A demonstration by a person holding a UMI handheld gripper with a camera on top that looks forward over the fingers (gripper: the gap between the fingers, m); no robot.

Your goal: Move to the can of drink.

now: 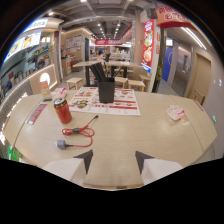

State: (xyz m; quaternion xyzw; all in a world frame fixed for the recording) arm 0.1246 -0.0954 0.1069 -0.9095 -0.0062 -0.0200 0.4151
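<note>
A red drink can stands upright on the light wooden table, ahead of my fingers and off to the left. My gripper hovers over the table's near edge, open, with nothing between its two dark fingertips. A wide stretch of tabletop separates the fingers from the can.
A red cable with a grey plug lies coiled between the can and my fingers. A black holder of chopsticks stands on a printed menu mat beyond. A small packet lies to the right. Tables and stools fill the restaurant behind.
</note>
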